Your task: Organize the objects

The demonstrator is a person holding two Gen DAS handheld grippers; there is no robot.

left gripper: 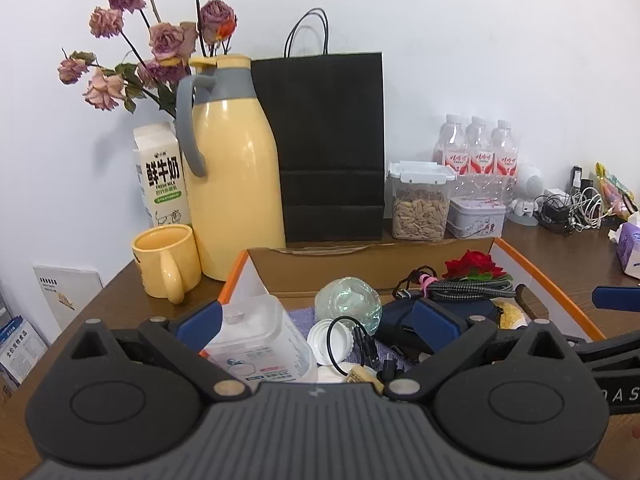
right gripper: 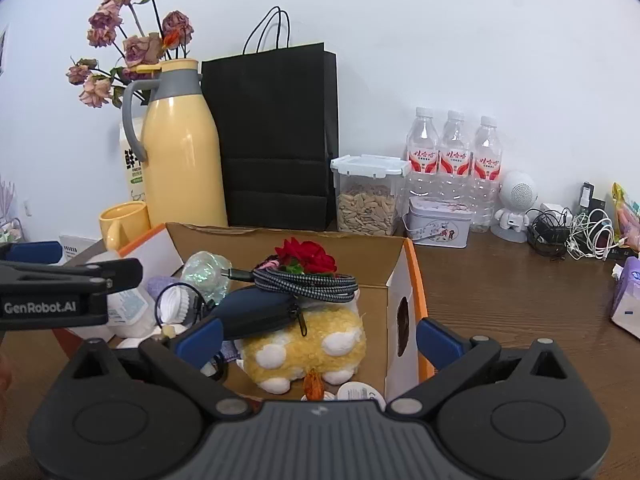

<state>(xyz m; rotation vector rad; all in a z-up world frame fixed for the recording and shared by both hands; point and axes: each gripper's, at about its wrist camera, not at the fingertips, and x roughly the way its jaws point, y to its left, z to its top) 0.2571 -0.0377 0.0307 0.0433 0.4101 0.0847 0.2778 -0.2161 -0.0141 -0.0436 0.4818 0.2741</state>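
Observation:
An open cardboard box [left gripper: 372, 268] [right gripper: 280, 240] with orange edges holds the clutter. My left gripper [left gripper: 316, 322] stands open over its left half, around a clear plastic container [left gripper: 256, 344], a white cap [left gripper: 332, 340] and a crumpled clear bottle [left gripper: 348, 304], with the pads not pressing on any of them. My right gripper [right gripper: 320, 338] is open over the right half, straddling a yellow spotted plush toy [right gripper: 308, 344] and the box's right wall. A navy pouch [right gripper: 256, 312], a braided cable [right gripper: 304, 280] and a red rose [right gripper: 306, 256] lie on top.
Behind the box stand a yellow thermos jug [left gripper: 236, 168], a yellow mug [left gripper: 166, 260], a milk carton [left gripper: 160, 176], a black paper bag [left gripper: 332, 140], a seed jar [right gripper: 368, 196], a tin [right gripper: 438, 222] and three water bottles [right gripper: 454, 152]. Tangled cables [right gripper: 572, 232] and a tissue pack [right gripper: 626, 300] lie at the right.

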